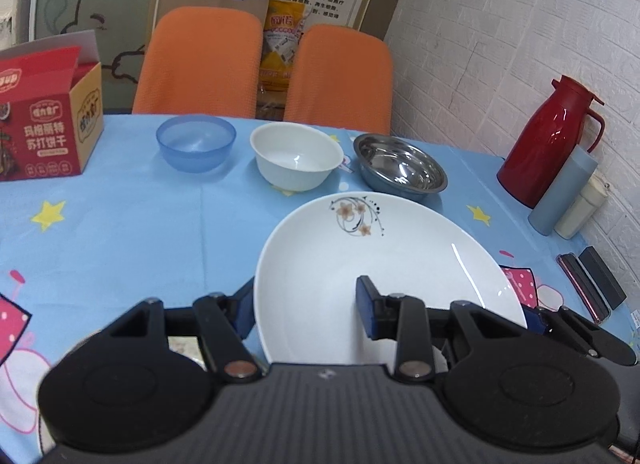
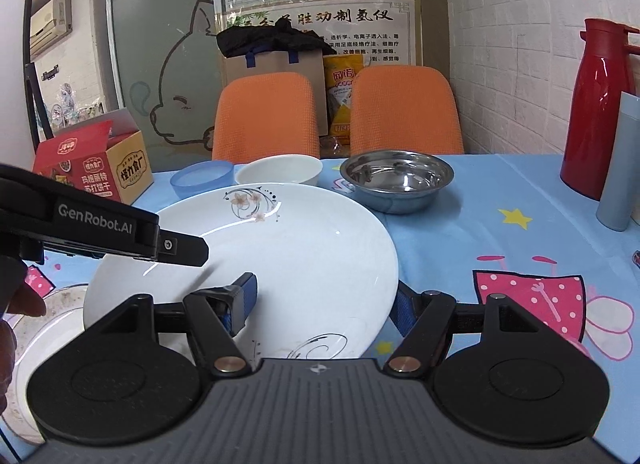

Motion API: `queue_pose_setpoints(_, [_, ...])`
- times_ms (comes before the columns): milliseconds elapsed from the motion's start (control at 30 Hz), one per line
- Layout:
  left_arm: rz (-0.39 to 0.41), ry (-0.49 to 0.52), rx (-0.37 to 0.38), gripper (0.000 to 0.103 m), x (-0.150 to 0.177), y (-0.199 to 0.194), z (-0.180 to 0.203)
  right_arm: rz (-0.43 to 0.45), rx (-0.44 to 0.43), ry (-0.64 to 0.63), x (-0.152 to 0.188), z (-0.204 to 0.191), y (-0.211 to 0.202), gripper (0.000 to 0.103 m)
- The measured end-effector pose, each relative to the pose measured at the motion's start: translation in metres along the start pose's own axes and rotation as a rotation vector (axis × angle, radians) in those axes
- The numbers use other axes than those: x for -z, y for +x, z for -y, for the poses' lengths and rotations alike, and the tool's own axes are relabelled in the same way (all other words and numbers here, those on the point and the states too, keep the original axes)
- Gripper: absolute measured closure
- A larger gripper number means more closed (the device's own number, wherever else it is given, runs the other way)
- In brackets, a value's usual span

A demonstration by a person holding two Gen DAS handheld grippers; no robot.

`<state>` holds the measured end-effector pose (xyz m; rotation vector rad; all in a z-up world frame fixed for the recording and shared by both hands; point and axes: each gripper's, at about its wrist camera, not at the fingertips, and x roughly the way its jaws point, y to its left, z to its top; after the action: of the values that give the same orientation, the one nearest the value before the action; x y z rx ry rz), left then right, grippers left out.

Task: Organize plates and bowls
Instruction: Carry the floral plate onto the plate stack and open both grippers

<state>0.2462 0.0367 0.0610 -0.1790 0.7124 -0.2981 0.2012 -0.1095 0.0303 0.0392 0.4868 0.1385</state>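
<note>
A white flowered plate (image 1: 372,276) is held up off the blue tablecloth, tilted. My left gripper (image 1: 308,304) straddles its left rim, one finger under and one over, jaws wide apart. My right gripper (image 2: 324,300) straddles its right rim the same way; the plate (image 2: 256,256) also shows in the right wrist view. Neither pad visibly presses the plate. Behind stand a blue plastic bowl (image 1: 196,141), a white bowl (image 1: 296,153) and a steel bowl (image 1: 400,165). A second plate (image 2: 44,328) lies at lower left below the held one.
A red biscuit box (image 1: 44,115) stands at far left. A red thermos (image 1: 552,139), a blue tumbler (image 1: 560,191) and a small white jar (image 1: 580,205) stand at the right by the wall. Two orange chairs (image 1: 260,63) stand behind the table. Dark cases (image 1: 592,284) lie at right.
</note>
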Motion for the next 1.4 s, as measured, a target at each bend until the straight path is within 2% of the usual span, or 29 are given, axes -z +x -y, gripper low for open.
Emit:
queue_pose_setpoints(200, [0.046, -0.043, -0.029, 0.069, 0.019, -0.045, -0.031, 0.019, -0.050, -0.027, 0.005, -0.035, -0.018, 0.000])
queue_pose_setpoints(333, [0.064, -0.072, -0.079, 0.069, 0.037, -0.071, -0.059, 0.016, -0.101, -0.052, 0.014, -0.064, -0.026, 0.000])
queue_pose_setpoints(567, [0.057, -0.115, -0.147, 0.069, 0.065, -0.091, -0.100, -0.034, -0.191, -0.080, 0.034, -0.110, -0.021, 0.000])
queue_pose_setpoints(900, [0.047, -0.168, -0.128, 0.068, 0.072, -0.076, -0.124, -0.067, -0.198, -0.130, 0.040, -0.127, -0.003, 0.000])
queue_pose_setpoints(1033, [0.050, -0.188, -0.100, 0.063, 0.073, -0.076, -0.131, -0.074, -0.209, -0.130, 0.040, -0.128, -0.002, 0.000])
queue_pose_setpoints(1133, [0.030, -0.214, -0.091, 0.061, 0.076, -0.071, -0.139, -0.085, -0.202, -0.186, 0.042, -0.136, -0.001, 0.000])
queue_pose_setpoints(1400, [0.087, -0.232, -0.068, 0.058, 0.065, -0.082, -0.140, -0.014, -0.201, -0.184, 0.028, -0.131, -0.011, 0.000])
